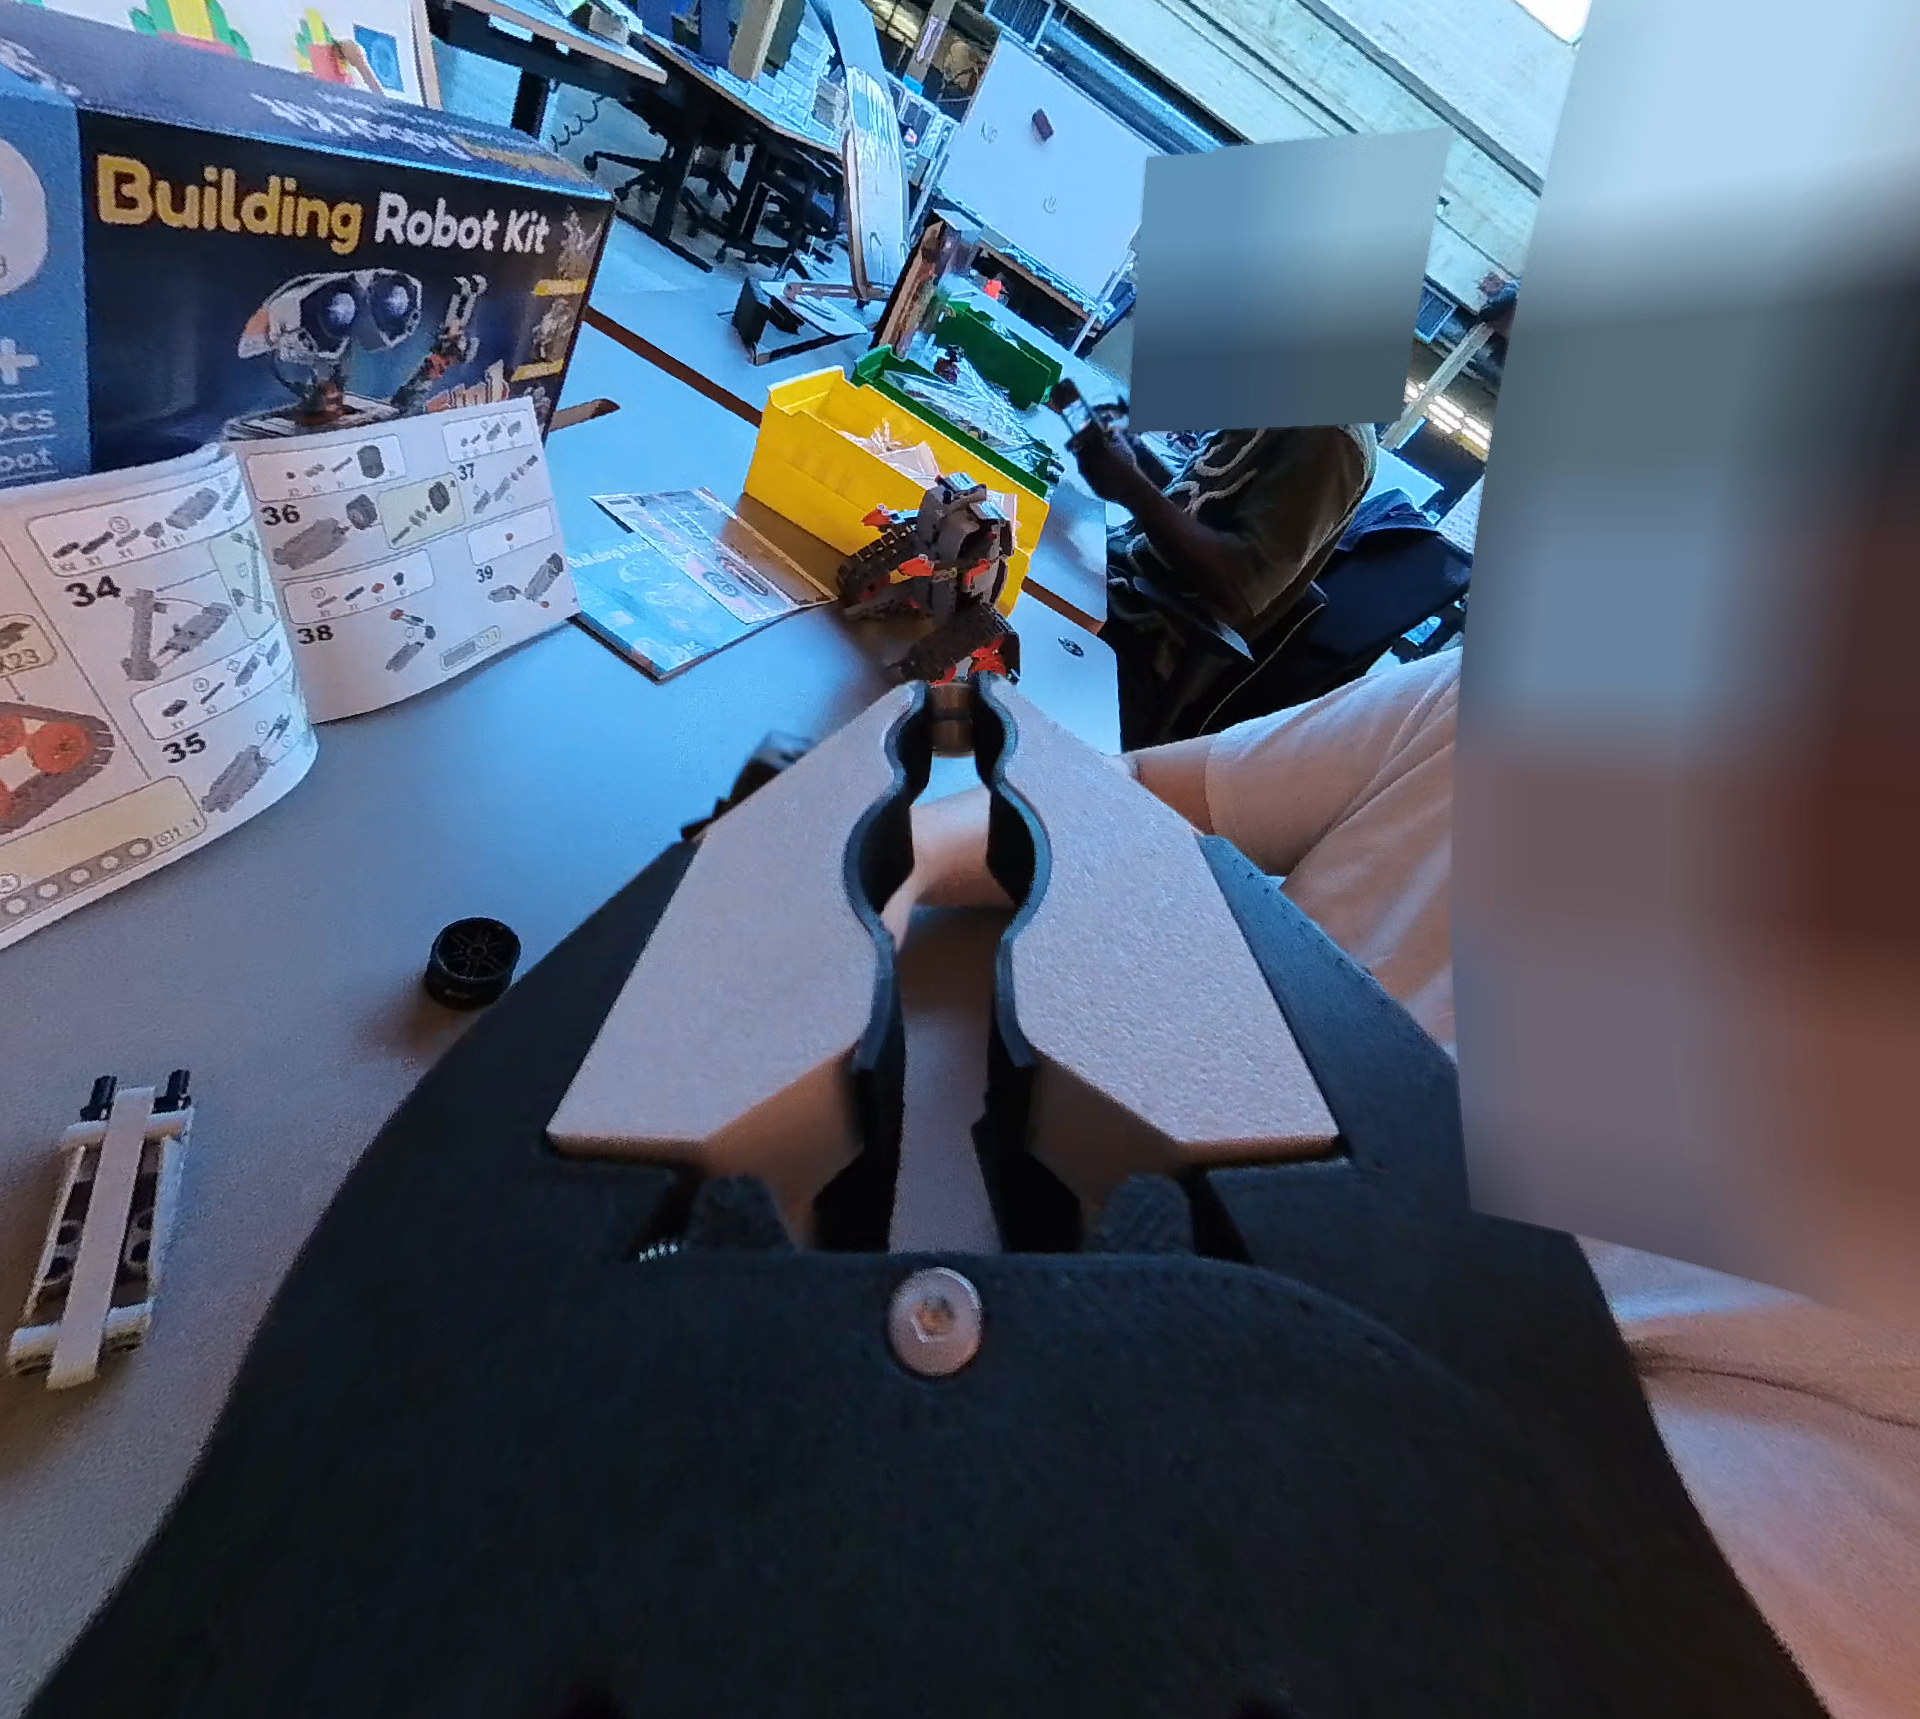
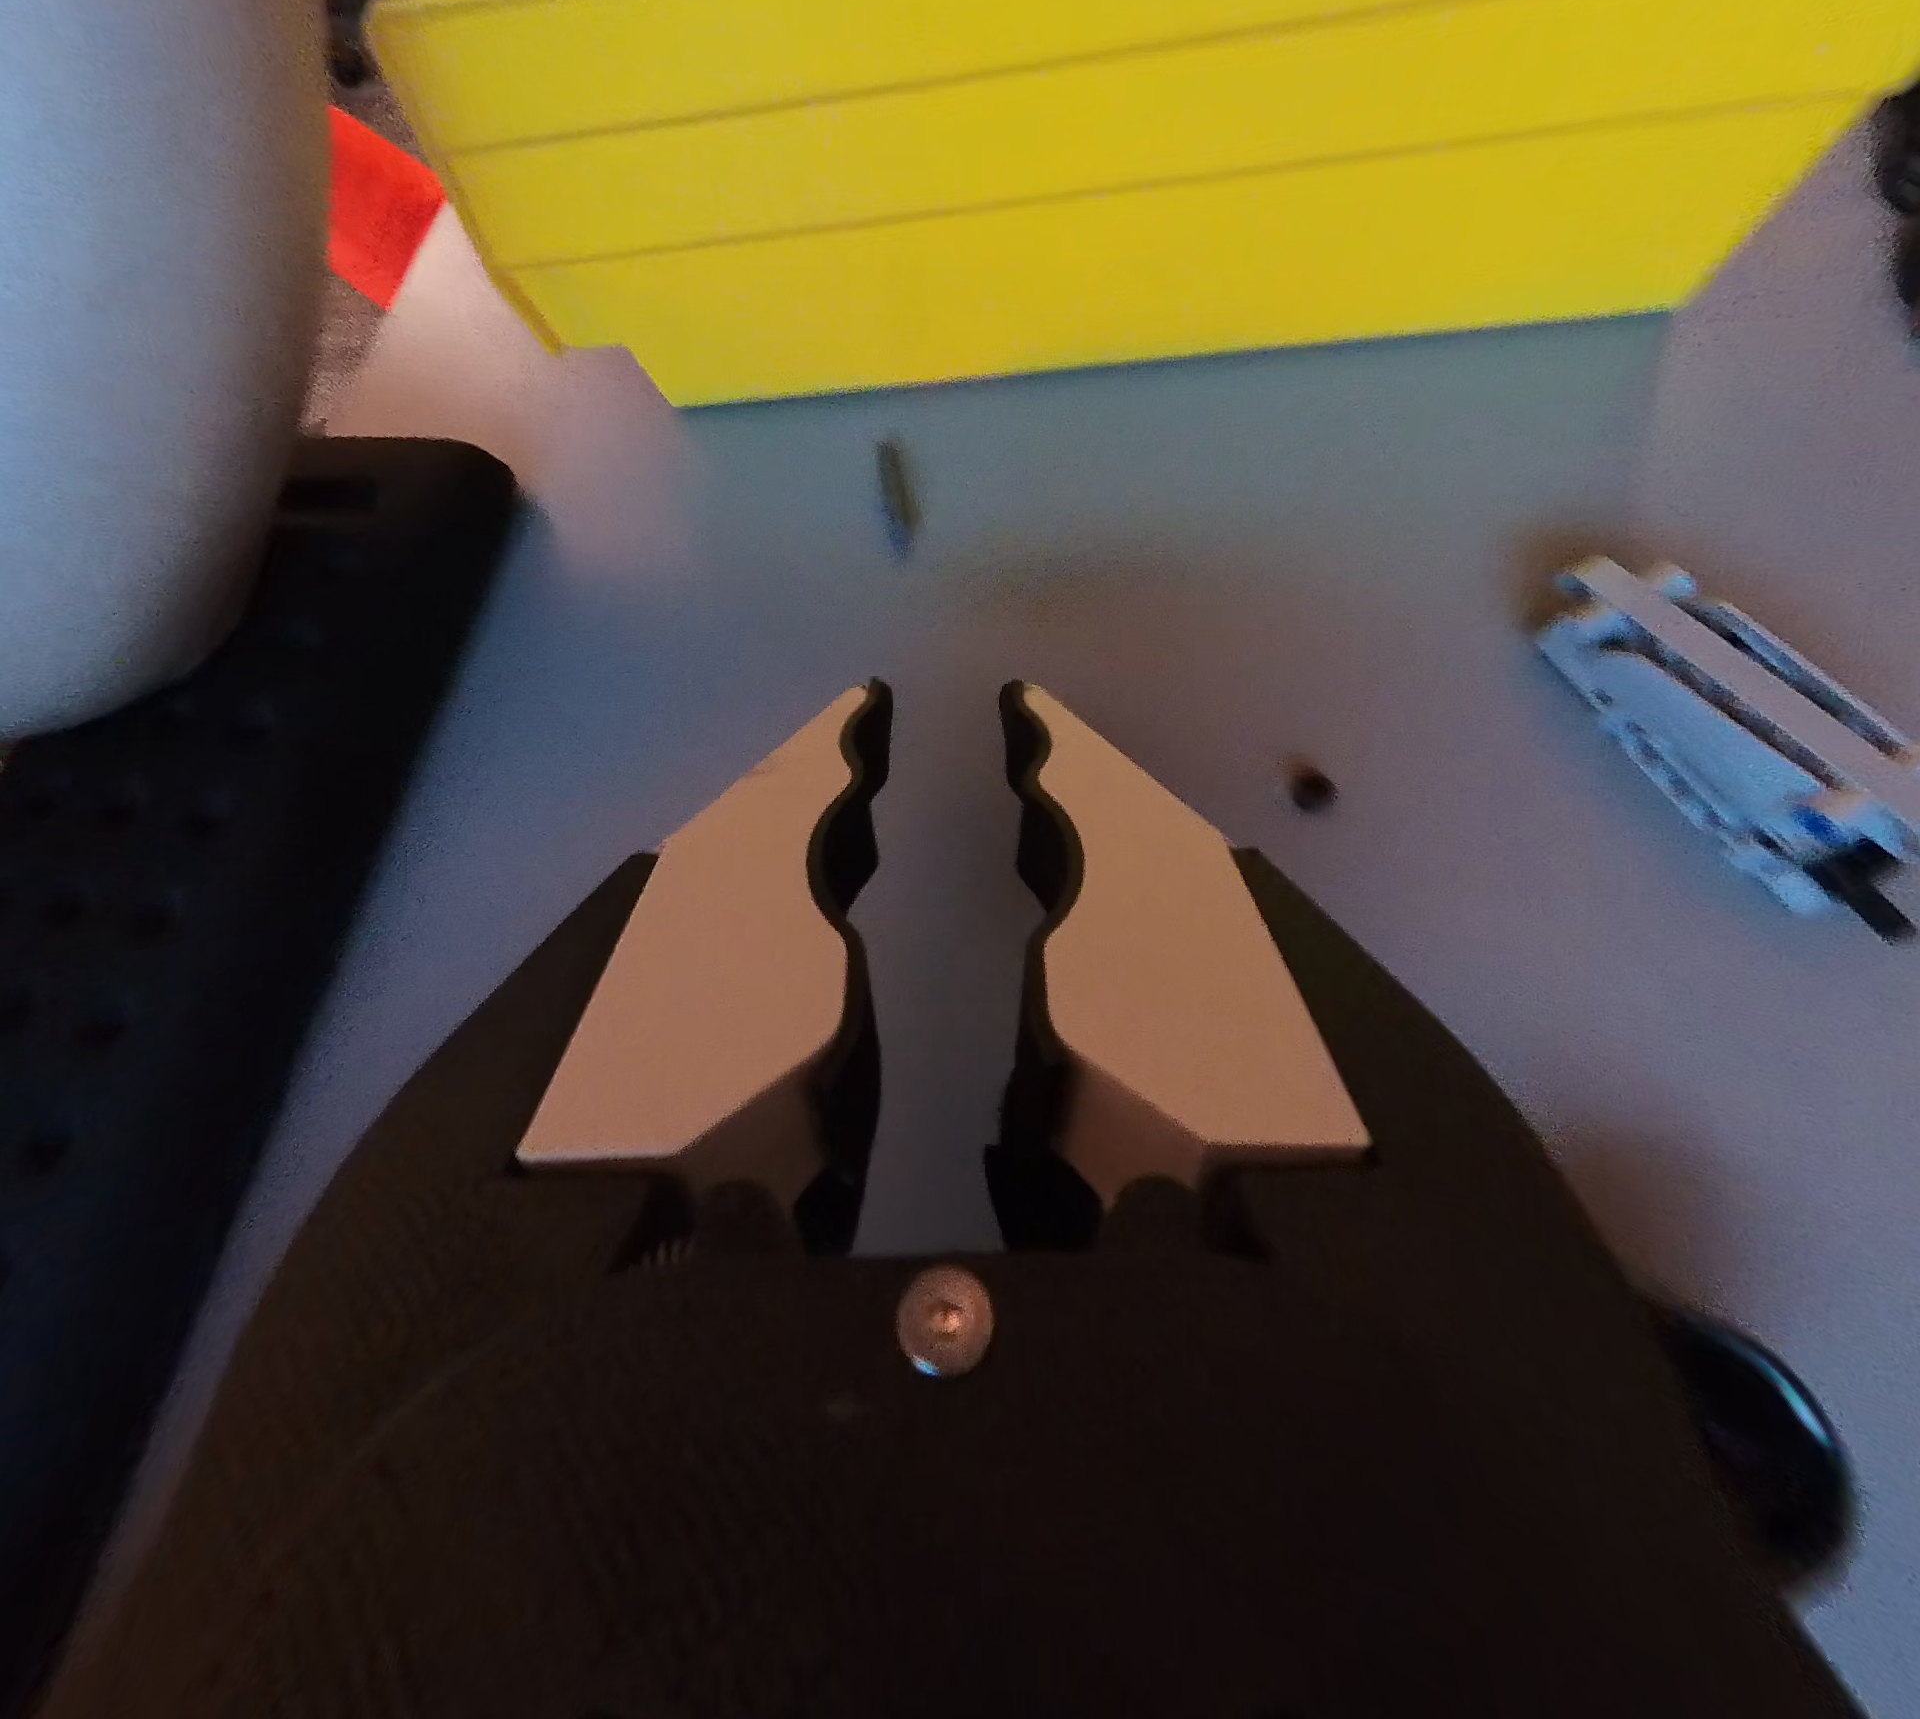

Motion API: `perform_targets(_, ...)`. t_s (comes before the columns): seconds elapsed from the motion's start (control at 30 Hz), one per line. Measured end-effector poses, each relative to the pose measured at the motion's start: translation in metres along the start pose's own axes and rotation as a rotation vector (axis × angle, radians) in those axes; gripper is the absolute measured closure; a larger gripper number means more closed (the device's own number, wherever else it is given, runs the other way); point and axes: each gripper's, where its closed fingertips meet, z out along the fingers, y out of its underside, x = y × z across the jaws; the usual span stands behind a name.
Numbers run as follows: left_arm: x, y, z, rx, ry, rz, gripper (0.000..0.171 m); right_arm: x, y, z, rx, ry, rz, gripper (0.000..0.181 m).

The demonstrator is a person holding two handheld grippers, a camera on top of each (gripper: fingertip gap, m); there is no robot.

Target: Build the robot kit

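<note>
Yellow bin (image 2: 1039,215), black wheel (image 1: 473,961), black-and-tan tongs (image 2: 943,693), grey table (image 1: 468,796)

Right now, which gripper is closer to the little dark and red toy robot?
Left. The left gripper has its tips shut on the bottom of the toy robot, holding it up. The right gripper is open above the table, near the yellow bin.

Left hand-held gripper (image 1: 948,705), its fingertips closed on a small grey cylindrical piece (image 1: 948,724) beneath a dark grey and red brick model (image 1: 940,573). On the grey table (image 1: 468,796): a black wheel (image 1: 473,961) just left of the gripper, a white and grey beam assembly (image 1: 99,1228) at lower left, an open instruction booklet (image 1: 260,630), a dark blue kit box (image 1: 301,277) and a yellow bin (image 1: 831,464) behind the model.
</note>
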Motion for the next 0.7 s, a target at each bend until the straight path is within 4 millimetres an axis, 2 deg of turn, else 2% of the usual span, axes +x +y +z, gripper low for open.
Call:
perform_targets(0.1, 0.001, -0.001, 0.0, 0.003, 0.006, 0.002, 0.167, -0.019, -0.017, 0.024, 0.042, -0.021, -0.019, 0.158)
perform_targets(0.2, 0.001, -0.001, 0.001, 0.005, 0.01, -0.006, 0.167, -0.017, -0.025, 0.048, 0.008, 0.009, -0.072, 0.157)
perform_targets(0.27, -0.002, -0.001, -0.001, 0.005, -0.002, -0.013, 0.167, -0.02, -0.028, 0.059, -0.01, -0.038, -0.027, 0.157)
perform_targets(0.37, -0.003, -0.005, -0.005, 0.032, -0.006, -0.021, 0.167, -0.029, -0.019, 0.074, -0.082, -0.098, 0.013, 0.158)
perform_targets(0.4, -0.004, -0.006, -0.006, 0.042, -0.009, -0.025, 0.167, -0.033, -0.013, 0.077, -0.11, -0.101, -0.014, 0.165)
perform_targets(0.43, -0.005, -0.008, -0.008, 0.055, -0.011, -0.029, 0.167, -0.034, -0.013, 0.078, -0.111, -0.088, -0.053, 0.176)
perform_targets(0.57, -0.009, -0.017, -0.01, 0.114, 0.002, -0.068, 0.167, -0.031, -0.007, 0.068, -0.152, -0.021, -0.135, 0.177)
perform_targets(0.63, -0.011, -0.023, -0.009, 0.151, 0.02, -0.09, 0.167, -0.025, -0.002, 0.057, -0.15, 0.013, -0.136, 0.177)
perform_targets(0.7, -0.013, -0.029, -0.007, 0.185, 0.042, -0.115, 0.167, -0.016, -0.005, 0.036, -0.098, 0.048, -0.092, 0.177)
